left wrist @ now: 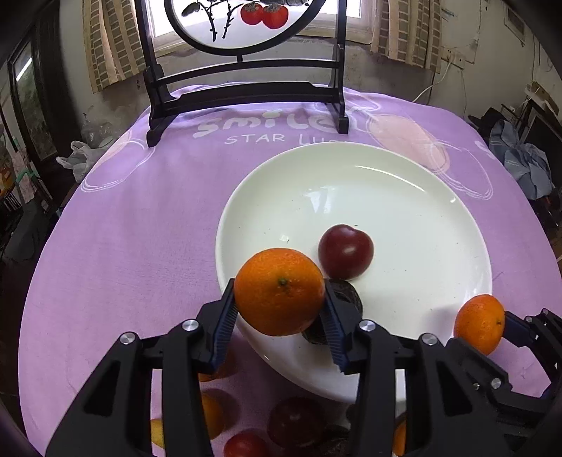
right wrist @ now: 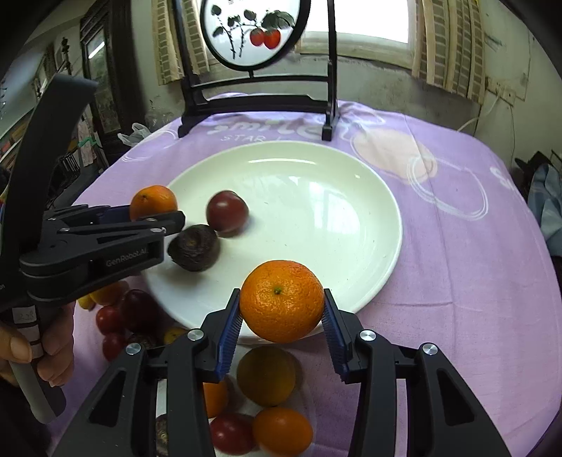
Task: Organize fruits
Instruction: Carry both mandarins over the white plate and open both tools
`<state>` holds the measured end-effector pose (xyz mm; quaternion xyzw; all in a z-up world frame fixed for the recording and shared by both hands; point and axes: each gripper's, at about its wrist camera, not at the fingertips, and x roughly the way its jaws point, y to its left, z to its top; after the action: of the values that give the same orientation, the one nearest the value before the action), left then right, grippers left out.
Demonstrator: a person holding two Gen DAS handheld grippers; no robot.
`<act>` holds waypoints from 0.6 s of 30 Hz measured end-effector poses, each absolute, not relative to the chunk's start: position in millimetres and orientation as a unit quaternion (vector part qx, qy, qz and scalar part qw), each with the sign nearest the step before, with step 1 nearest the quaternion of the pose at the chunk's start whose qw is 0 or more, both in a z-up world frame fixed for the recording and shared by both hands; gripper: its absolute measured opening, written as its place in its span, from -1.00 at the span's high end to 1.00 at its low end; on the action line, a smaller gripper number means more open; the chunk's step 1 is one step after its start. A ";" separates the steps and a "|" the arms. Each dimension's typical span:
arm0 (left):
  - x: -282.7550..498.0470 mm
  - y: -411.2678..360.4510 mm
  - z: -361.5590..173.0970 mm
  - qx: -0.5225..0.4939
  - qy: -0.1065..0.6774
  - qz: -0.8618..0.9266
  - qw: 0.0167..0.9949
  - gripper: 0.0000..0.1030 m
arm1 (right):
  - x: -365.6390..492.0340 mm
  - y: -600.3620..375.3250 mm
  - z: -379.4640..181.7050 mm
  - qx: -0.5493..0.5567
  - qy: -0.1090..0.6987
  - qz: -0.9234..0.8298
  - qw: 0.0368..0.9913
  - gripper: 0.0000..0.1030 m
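Left hand-held gripper [left wrist: 279, 318] clamps a mandarin [left wrist: 279, 291] between its blue ribbed pads, held over the near rim of the white plate [left wrist: 404, 197]. Right hand-held gripper [right wrist: 282, 318] grips a second mandarin [right wrist: 281, 300] the same way, above the plate's near edge; the left wrist view shows it at the plate's right rim.

On the plate lie one dark red plum [left wrist: 345, 251] and one dark, wrinkled fruit [right wrist: 194, 248], close beside each other; in the right wrist view the plum looks blurred, so it may be rolling.

Below both grippers, a loose heap of fruit [right wrist: 267, 376] rests on the purple-clothed counter [left wrist: 140, 228]: roughly three orange or yellow citrus, some red tomato-like fruits and darker pieces; the gripper bodies hide part of it, so no exact count is possible. A black-framed round screen [right wrist: 251, 31] stands behind the plate.

Judged from appearance, the mandarins are light, round and soft-skinned. They should be held across the widest girth with mild pressure. Once released on the smooth glazed plate, they are likely to roll.
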<state>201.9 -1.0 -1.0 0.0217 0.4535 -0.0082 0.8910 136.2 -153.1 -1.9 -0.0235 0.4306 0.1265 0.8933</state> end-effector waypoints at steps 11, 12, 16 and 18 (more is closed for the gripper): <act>162.8 -16.1 28.9 0.060 0.390 -0.010 0.919 -0.59 | 114.5 -155.3 14.0 -0.035 0.397 0.139 0.906 -0.23; 157.2 -16.9 31.2 0.061 0.388 -0.013 0.920 -0.60 | 109.7 -156.0 16.4 -0.034 0.395 0.141 0.907 -0.23; 133.8 -18.5 34.9 0.058 0.384 -0.019 0.921 -0.69 | 93.4 -161.7 24.1 -0.029 0.388 0.143 0.910 -0.26; 120.3 -17.4 33.7 0.055 0.385 -0.022 0.921 -0.72 | 83.9 -166.9 27.7 -0.027 0.382 0.138 0.914 -0.32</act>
<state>120.3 -17.4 33.7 0.0546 0.3851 -0.0222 0.9210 83.9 -166.9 27.7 -0.0267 0.3815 0.1375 0.9137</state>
